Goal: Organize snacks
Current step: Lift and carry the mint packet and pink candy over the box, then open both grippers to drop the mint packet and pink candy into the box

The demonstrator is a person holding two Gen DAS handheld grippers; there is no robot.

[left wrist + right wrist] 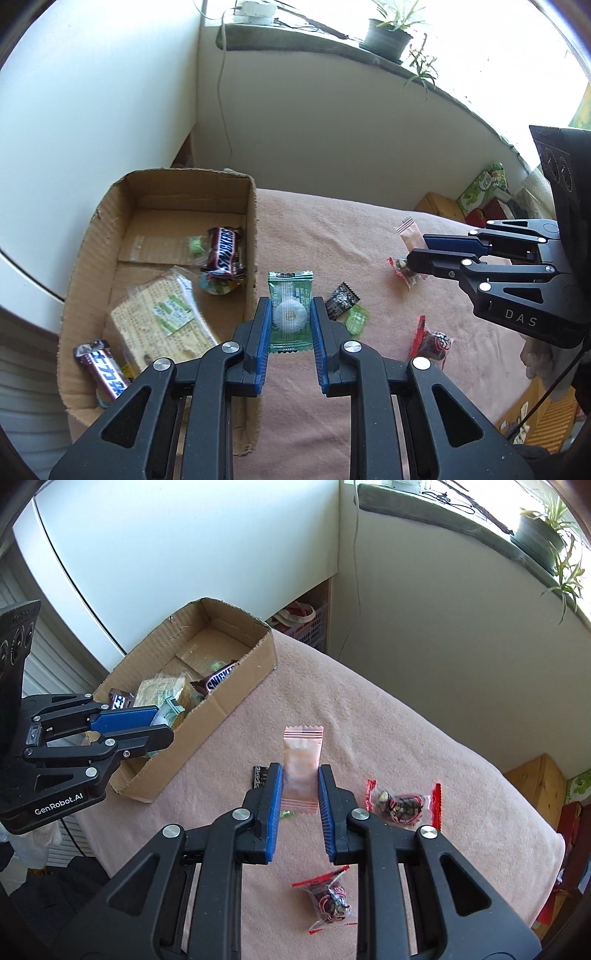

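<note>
My left gripper (290, 302) is shut on a green candy packet (290, 321) with a round white sweet inside, held just right of the cardboard box (255, 236). In the right wrist view the left gripper (165, 723) hangs over the box's near end. My right gripper (300, 767) is shut on a pink packet (302, 753) above the pink cloth. From the left wrist view, the right gripper (415, 248) sits far right with the pink packet (408, 230) sticking out. The box holds a Snickers bar (223, 253), a cracker pack (162, 321) and a purple chocolate bar (101, 369).
On the pink cloth (369, 720) lie two red-ended wrapped snacks (402, 805) (330, 897), a black candy (341, 301) and a small green candy (356, 319). A white wall stands behind the box. The windowsill bears a potted plant (386, 37). Boxes (480, 188) sit beyond the table's far right.
</note>
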